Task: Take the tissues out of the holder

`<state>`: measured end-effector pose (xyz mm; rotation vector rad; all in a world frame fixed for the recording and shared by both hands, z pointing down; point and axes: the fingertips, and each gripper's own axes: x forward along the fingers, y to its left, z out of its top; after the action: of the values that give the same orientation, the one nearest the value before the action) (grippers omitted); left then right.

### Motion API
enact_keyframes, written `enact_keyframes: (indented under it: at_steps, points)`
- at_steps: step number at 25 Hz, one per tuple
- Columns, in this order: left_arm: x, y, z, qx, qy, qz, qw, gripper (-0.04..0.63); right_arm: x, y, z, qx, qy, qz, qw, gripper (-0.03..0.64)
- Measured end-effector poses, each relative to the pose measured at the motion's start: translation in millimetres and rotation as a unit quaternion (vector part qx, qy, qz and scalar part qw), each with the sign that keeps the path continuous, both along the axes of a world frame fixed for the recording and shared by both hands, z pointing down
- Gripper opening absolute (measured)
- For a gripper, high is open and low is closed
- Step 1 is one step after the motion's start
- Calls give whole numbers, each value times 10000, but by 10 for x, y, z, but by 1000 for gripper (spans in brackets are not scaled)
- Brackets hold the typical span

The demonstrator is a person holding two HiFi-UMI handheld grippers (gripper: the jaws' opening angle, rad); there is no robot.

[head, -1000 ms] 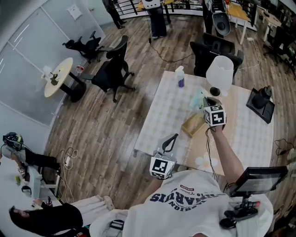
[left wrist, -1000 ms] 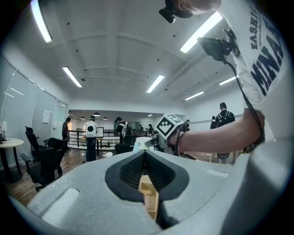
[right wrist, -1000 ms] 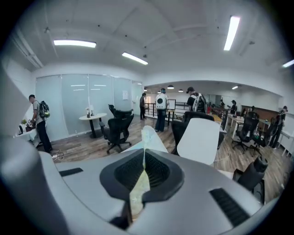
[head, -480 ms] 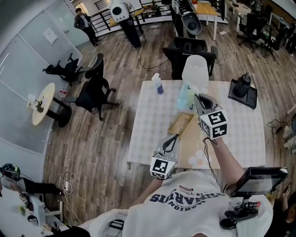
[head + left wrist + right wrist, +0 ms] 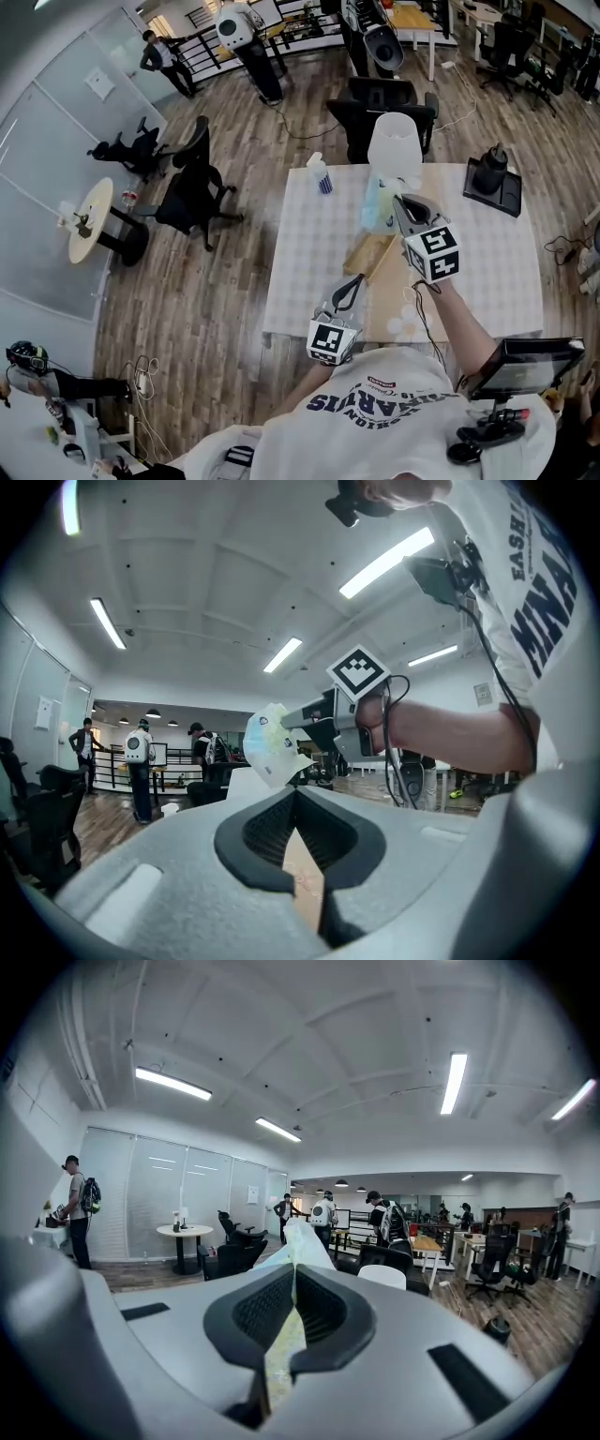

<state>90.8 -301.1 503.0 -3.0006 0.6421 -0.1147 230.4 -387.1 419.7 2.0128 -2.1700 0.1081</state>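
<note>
While outside holder [image 5: 367, 253], tissues [image 5: 377, 204] in right tongs [image 5: 398, 200].

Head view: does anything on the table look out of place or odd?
Nothing spilled or damaged. The wooden holder lies askew on the table; the right gripper holds the tissue pack in the air.

Holder [image 5: 367, 253] on table [image 5: 298, 267]; bottle [image 5: 320, 174] behind, left; tissues [image 5: 376, 208] above holder, in right claw [image 5: 399, 200].

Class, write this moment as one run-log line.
right hand-held gripper: shut on tissue pack, held clear above wooden holder | left hand-held gripper: shut on wooden holder | status: pack out
</note>
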Motion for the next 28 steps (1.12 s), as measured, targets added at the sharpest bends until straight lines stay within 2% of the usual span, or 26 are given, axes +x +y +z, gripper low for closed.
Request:
enact_keyframes:
  at_steps: [13,20,23,28]
  points:
    - [-56,9,40,-25,-22,-98,9999,5,-2,-17,73,-43,-36,-14,10000,6]
    - [-34,18,63,-55,-48,-16,10000,5,140,55,67,-42,-46,190,9998,6]
    - [48,39,62,-72,-75,109,9999,4,292,156,46,-38,-44,394,9992,6]
    - [374,159,166,-118,-122,654,9977,5,743,495,100,-39,-29,1001,9950,8]
